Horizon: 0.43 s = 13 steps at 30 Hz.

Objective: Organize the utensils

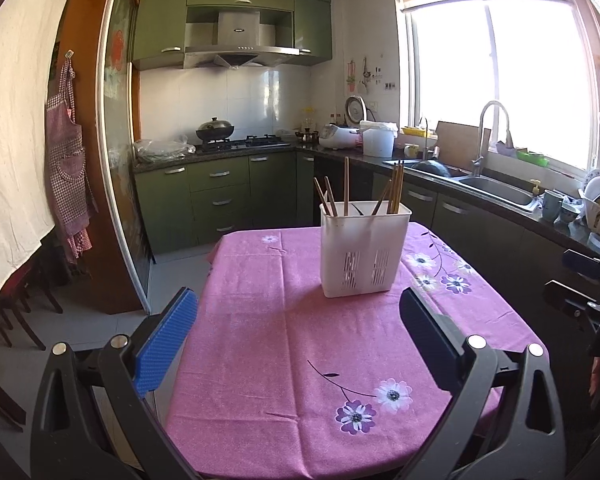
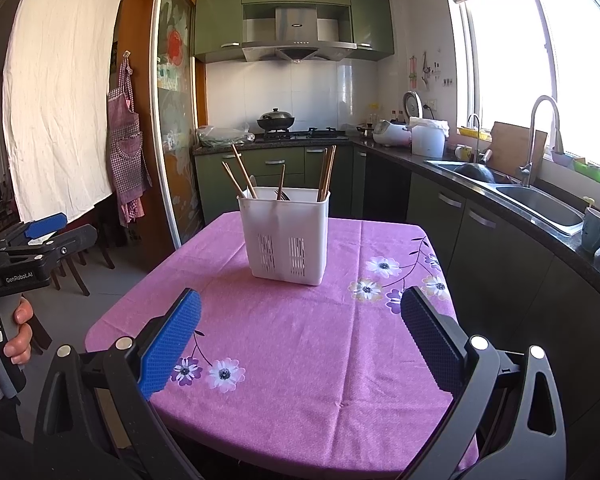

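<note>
A white plastic utensil holder (image 1: 363, 249) stands upright on the table's pink flowered cloth (image 1: 284, 344). Several wooden chopsticks (image 1: 346, 185) stick up out of it, some leaning left, some right. It also shows in the right wrist view (image 2: 287, 234) with chopsticks (image 2: 327, 174) and a dark utensil inside. My left gripper (image 1: 299, 322) is open and empty, above the near half of the table, short of the holder. My right gripper (image 2: 301, 324) is open and empty, also short of the holder. The left gripper shows at the left edge of the right wrist view (image 2: 44, 232).
A dark counter (image 1: 500, 204) with a sink (image 1: 496, 189), faucet, mugs and a dish rack runs along the right under the window. Green cabinets (image 1: 220, 196) and a stove with a wok stand behind the table. A sliding door frame (image 1: 112, 160), an apron and chairs are at left.
</note>
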Motion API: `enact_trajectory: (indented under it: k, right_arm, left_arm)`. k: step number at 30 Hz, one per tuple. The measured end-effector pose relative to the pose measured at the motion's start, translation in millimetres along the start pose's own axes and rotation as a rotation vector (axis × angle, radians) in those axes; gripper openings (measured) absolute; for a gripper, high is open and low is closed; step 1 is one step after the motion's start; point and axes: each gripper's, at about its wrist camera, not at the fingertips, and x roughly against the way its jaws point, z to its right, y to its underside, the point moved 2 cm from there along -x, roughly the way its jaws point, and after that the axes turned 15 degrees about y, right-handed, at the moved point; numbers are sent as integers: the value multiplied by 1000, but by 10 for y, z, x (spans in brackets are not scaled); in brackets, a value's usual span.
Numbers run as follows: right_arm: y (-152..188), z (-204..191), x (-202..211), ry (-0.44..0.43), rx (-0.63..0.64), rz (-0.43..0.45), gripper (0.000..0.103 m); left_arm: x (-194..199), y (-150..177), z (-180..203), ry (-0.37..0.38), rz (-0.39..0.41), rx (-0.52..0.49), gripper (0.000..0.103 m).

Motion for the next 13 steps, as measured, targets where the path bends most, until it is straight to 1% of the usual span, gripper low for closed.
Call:
enact_trajectory:
  k: [2,4,6,8,13]
  right_arm:
    - [7,1,-11,0,-1,-2,98]
    - [15,-1,-21,-3,0,-5,98]
    - [18,-1,-31,-2,0,-7,98]
    - [15,-7,-46,-2,0,-11,98]
    - [27,-5,-109,2,0,-24,98]
  left_arm:
    - [4,-5,-1,-20,-1,-10,96]
    - [-31,-2,-28,-40,-27,-8,96]
    - [-83,10,-79,-28,-62,8,96]
    - [-114,28,-116,-47,-77,12,96]
    - [-204,64,-176,-60,-105,17,96]
